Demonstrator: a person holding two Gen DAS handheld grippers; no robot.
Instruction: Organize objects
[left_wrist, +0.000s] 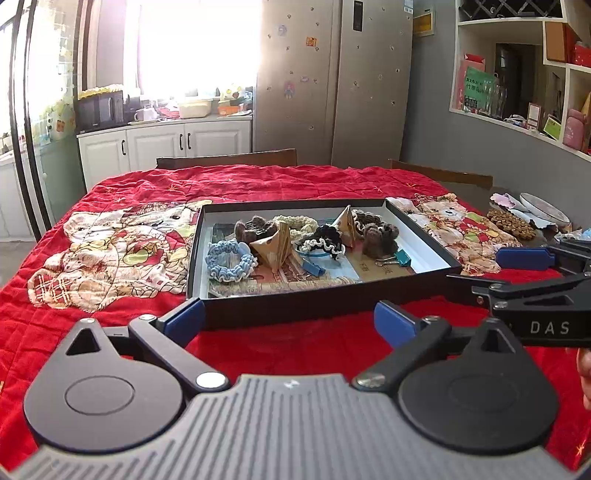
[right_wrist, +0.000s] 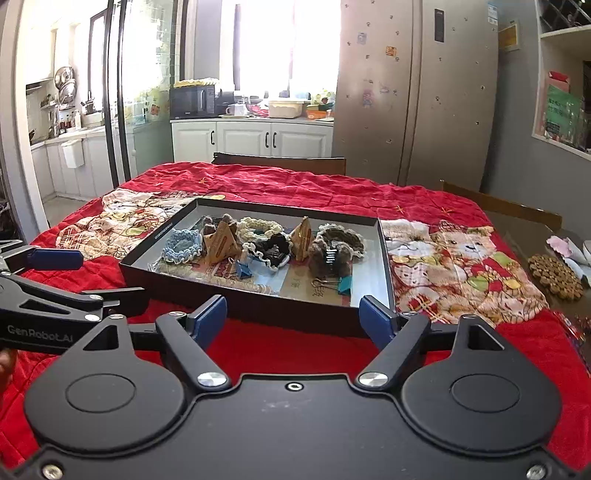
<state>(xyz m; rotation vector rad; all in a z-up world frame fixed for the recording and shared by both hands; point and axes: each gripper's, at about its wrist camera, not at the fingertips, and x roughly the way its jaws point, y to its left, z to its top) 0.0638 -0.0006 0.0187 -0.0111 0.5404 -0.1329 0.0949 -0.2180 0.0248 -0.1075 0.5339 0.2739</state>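
A shallow black box (left_wrist: 295, 299) (right_wrist: 258, 306) lies on the red bear-print quilt (left_wrist: 110, 240). Inside it are a blue scrunchie (left_wrist: 231, 262) (right_wrist: 183, 245), a cream one (left_wrist: 295, 223), a black-and-white one (left_wrist: 325, 242), a brown one (right_wrist: 343, 236), two folded paper triangles (left_wrist: 275, 247), a brown plush hair claw (right_wrist: 328, 258) and binder clips (left_wrist: 400, 258) (right_wrist: 243, 271). My left gripper (left_wrist: 290, 319) stands open just short of the box's near wall, holding nothing. My right gripper (right_wrist: 293, 319) is open beside it at the same wall, also with nothing between its fingers.
To the right of the box a round woven coaster (left_wrist: 511, 223) (right_wrist: 554, 275) and a plate (left_wrist: 543, 210) sit on the table's bare end. Two wooden chair backs (left_wrist: 227, 158) stand at the far side. Kitchen cabinets and a fridge (left_wrist: 332, 92) are behind.
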